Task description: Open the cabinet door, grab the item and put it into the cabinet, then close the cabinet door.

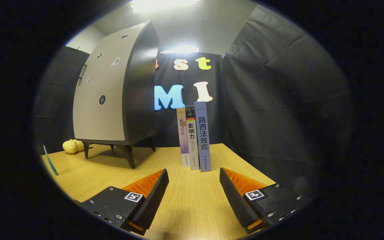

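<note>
Cabinet point(112, 90): grey door shut, dark body, standing on splayed legs. Three books point(194, 136): upright, just right of it.

The scene is viewed from one fisheye camera mounted on the gripper point(194, 186), set low over the counter point(192, 206) and aimed forward along the parted jaws. Three upright books point(194, 136) are seen just ahead, near the lens. The cabinet point(112, 90) is seen farther off, left of them, from below.

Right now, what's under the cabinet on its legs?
Bare wooden table in shadow beneath the cabinet; a yellow squash-like item sits beside its far leg. Inside is hidden: door shut. Gripper open.
</note>
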